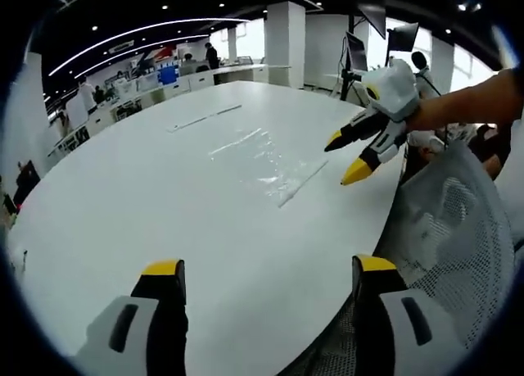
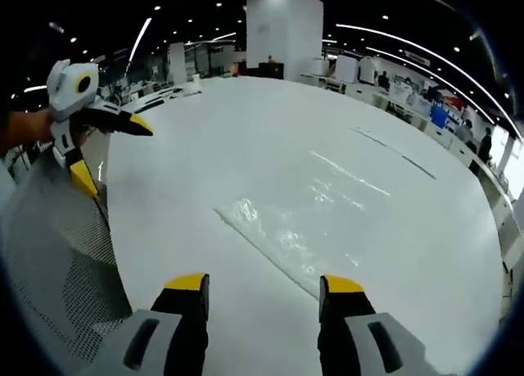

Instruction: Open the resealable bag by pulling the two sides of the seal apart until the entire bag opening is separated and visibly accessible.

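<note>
Bench (image 1: 164,204), white and rounded, spreads across the left gripper view, and the left gripper (image 1: 266,282) hangs over its near edge with both yellow-tipped jaws spread wide, nothing between them. Further right on the bench lies the resealable bag (image 1: 266,163), clear plastic, flat, looking empty; whether its seal is closed I cannot tell. Beyond it, 1 thin strip (image 1: 205,118) lies flat on the surface. Right again, the right gripper (image 1: 348,159) comes in over the bench edge, jaws parted, gripping nothing, just beside the bag but off it. A mesh chair back (image 1: 454,245) stands at the far right.

Over to the right gripper view: the left gripper (image 2: 115,155) sits at the far left, jaws apart, above the mesh chair back (image 2: 57,253). The right gripper (image 2: 264,287) holds its jaws released just short of the resealable bag (image 2: 282,233), which lies on the bench (image 2: 246,138) straight ahead.
</note>
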`<control>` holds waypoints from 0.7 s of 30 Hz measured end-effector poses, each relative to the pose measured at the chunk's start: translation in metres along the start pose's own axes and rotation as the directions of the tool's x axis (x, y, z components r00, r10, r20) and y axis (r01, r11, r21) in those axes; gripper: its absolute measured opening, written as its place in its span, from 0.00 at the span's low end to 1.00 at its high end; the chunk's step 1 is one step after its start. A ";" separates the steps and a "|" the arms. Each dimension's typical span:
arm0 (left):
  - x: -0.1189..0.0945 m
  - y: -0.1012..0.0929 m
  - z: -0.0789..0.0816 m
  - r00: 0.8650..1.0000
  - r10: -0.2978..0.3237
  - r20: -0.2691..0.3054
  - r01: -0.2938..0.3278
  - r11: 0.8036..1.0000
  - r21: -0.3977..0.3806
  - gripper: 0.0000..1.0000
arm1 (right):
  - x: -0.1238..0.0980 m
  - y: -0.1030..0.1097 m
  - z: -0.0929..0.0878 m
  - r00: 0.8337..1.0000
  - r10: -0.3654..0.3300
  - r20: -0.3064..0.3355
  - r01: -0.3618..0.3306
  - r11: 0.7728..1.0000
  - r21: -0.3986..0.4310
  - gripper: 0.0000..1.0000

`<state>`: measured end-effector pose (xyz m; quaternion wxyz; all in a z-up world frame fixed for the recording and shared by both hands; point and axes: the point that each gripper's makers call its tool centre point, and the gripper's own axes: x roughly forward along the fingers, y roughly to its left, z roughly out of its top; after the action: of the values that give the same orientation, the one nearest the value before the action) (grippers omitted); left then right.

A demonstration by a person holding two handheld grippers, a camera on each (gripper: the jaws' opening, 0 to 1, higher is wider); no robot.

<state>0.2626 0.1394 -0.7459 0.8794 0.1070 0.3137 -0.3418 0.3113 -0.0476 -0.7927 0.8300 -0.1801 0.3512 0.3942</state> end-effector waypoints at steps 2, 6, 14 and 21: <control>0.002 0.000 0.004 1.000 -0.003 0.019 0.003 1.000 -0.010 0.88 | 0.002 -0.005 0.001 1.000 -0.003 -0.006 0.003 1.000 -0.004 0.45; 0.004 0.000 0.008 1.000 -0.001 0.032 0.001 1.000 -0.011 0.93 | 0.008 -0.013 0.001 1.000 -0.010 -0.020 0.010 1.000 0.005 0.36; 0.007 -0.002 0.009 1.000 -0.008 0.024 0.007 1.000 0.021 0.97 | 0.015 -0.019 -0.002 0.998 -0.009 -0.057 0.011 1.000 0.029 0.27; 0.007 -0.002 0.011 1.000 -0.010 0.019 0.009 1.000 0.024 0.99 | 0.021 -0.023 -0.010 0.994 -0.005 -0.112 0.008 1.000 0.021 0.24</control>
<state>0.2709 0.1299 -0.7415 0.8794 0.1126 0.3016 -0.3506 0.3341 -0.0568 -0.8145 0.8121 -0.1940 0.4008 0.3770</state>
